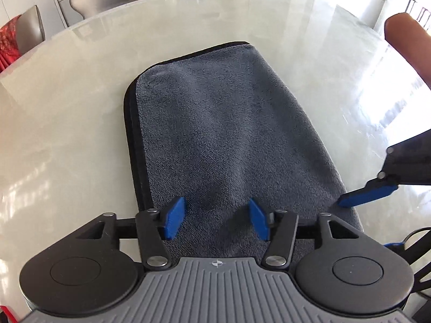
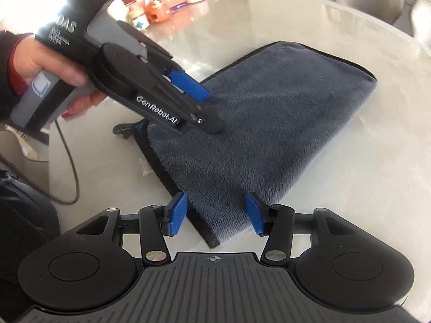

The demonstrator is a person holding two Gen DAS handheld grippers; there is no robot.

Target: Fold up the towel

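Grey towel (image 1: 229, 134) folded flat (both tongs parted above it).

Both cameras ride on handheld grippers, looking steeply down and close. The left wrist view faces along the towel (image 1: 229, 134) from its near edge; the right wrist view looks from a near corner. Both share the towel and table (image 1: 67, 121).

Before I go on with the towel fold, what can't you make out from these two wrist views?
- Towel near edge: left wrist view, hidden behind the left gripper body.
- Layer count: only the stacked black edges show.
- Right gripper: whether its pads touch the corner.
- Jars on the table: glare, blurred.
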